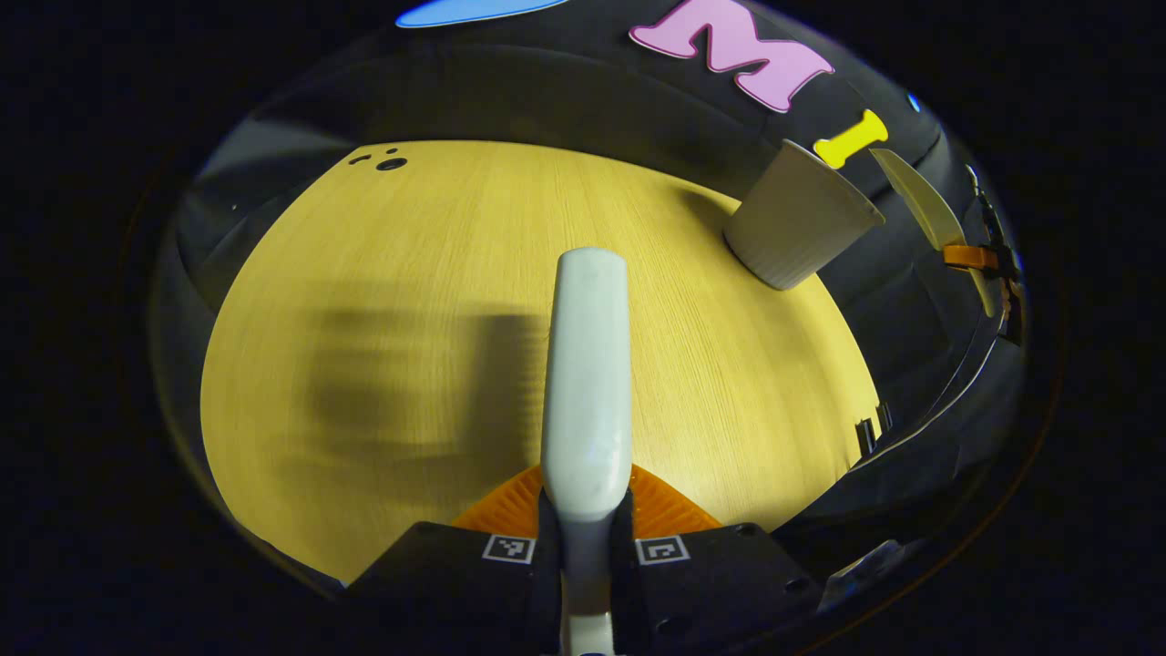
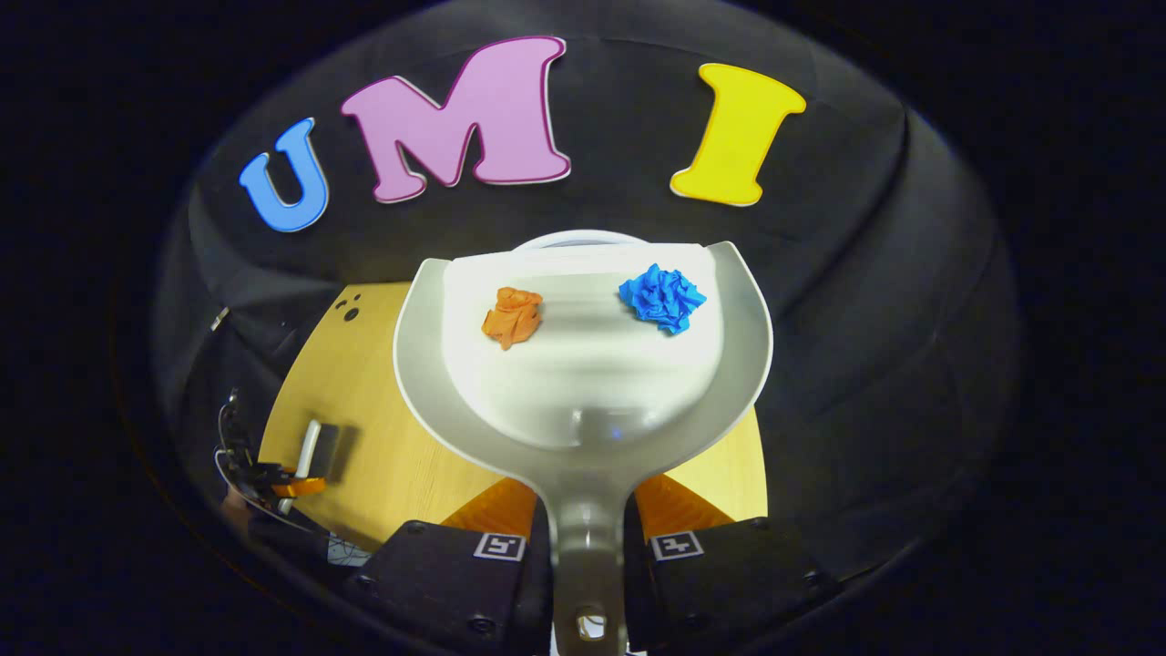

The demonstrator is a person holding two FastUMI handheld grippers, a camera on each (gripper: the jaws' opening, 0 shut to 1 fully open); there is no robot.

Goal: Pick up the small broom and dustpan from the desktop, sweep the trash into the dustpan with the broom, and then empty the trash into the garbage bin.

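My left gripper [image 1: 586, 510] is shut on the small white broom [image 1: 588, 364], which points forward over the wooden desktop [image 1: 410, 301]. In the right gripper view, my right gripper [image 2: 588, 528] is shut on the handle of the white dustpan [image 2: 583, 364], held up off the desktop [image 2: 364, 428]. A crumpled orange paper [image 2: 513, 315] and a crumpled blue paper [image 2: 663, 296] lie in the pan. The rim of the garbage bin [image 2: 583, 239] shows just beyond the pan's front edge. The left gripper view has the grey bin [image 1: 802, 219] at the far right, with the dustpan [image 1: 929, 214] edge-on beside it.
Dark cable holes [image 1: 390, 163] sit at the far left corner of the desktop. The black cloth wall runs behind the desktop. In the right gripper view the left gripper [image 2: 291, 478] with the broom [image 2: 310, 446] is small at the lower left.
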